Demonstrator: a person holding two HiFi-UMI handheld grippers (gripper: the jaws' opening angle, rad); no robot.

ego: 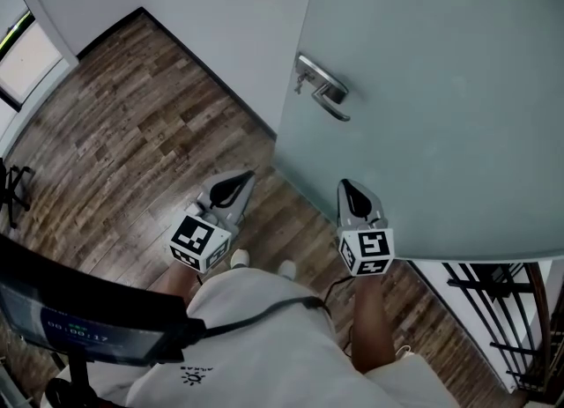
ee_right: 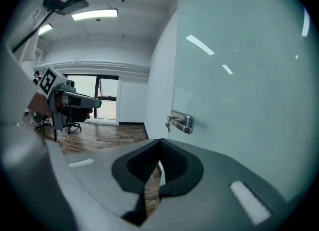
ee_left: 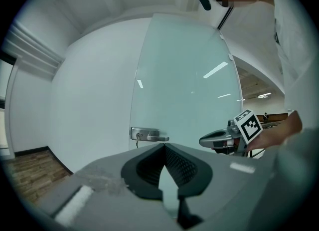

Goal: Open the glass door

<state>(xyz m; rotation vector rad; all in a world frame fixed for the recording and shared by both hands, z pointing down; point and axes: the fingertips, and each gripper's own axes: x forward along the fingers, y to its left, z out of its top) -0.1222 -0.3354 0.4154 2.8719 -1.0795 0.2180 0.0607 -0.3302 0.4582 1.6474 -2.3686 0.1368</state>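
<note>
1. Glass door (ego: 441, 115): the frosted panel fills the right of the head view, its free edge in front of the white wall (ego: 220, 10). In the left gripper view a lit room shows past its far side, so it seems to stand swung off its frame, though how far is hard to tell.
2. Left gripper (ego: 238, 179) and right gripper (ego: 349, 186): both are held low in front of the person, tips toward the door and short of it. Each claw's jaws are together, with nothing between them.
3. Handle (ego: 322, 87): the metal lever sits near the free edge, apart from both grippers.
4. Key (ee_right: 168, 123): it hangs just beside the lever.
5. Step, as a judgement: this fits a reach toward the lever, or a release from a door already pulled open. Any grip on the lever would need jaws parted and set across it.
</note>
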